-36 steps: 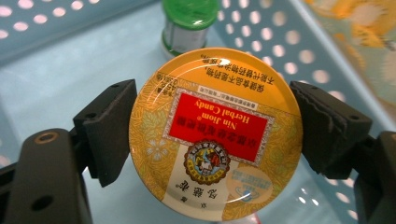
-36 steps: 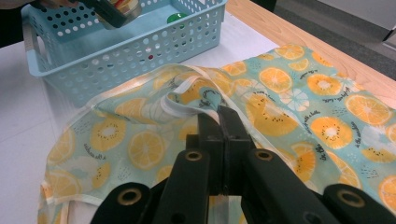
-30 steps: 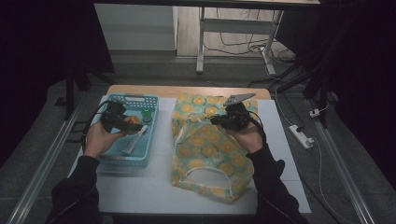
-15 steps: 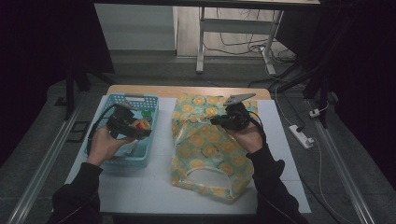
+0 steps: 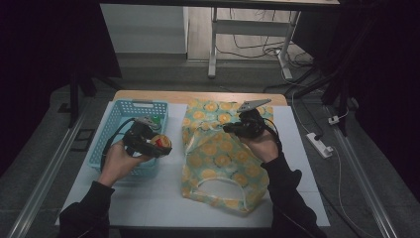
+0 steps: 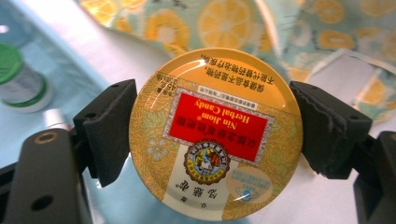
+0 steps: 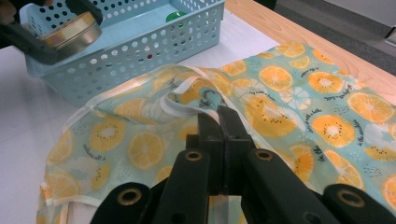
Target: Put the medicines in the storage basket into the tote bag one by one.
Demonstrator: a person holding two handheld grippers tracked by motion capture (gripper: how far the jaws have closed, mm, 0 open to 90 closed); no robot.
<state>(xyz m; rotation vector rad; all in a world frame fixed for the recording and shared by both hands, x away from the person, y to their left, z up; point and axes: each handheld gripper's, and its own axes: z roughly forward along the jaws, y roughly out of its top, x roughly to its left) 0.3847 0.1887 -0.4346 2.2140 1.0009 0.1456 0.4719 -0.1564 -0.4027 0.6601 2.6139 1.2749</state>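
Note:
A round gold candy tin (image 6: pixel 212 135) with a red label sits between the pads of my left gripper (image 6: pixel 212 126), which is shut on its rim. From above, the left gripper (image 5: pixel 157 144) carries the tin (image 5: pixel 162 142) over the right edge of a light blue basket (image 5: pixel 116 124), close to a fruit-print cloth bag (image 5: pixel 218 158). My right gripper (image 7: pixel 219 114) is shut on a raised fold of the bag (image 7: pixel 289 107) near its left rim. In the high view the right gripper (image 5: pixel 230 130) rests on the bag's upper part.
A green-capped bottle (image 6: pixel 21 79) lies in the basket (image 7: pixel 140 51). The white mat (image 5: pixel 158 198) covers the table, with a wooden edge (image 5: pixel 198 95) at the back. A power strip (image 5: pixel 319 145) lies on the floor at right.
My left gripper has moved right with the tin, from over the basket's middle to its right edge near the bag. The right gripper and the bag have kept still.

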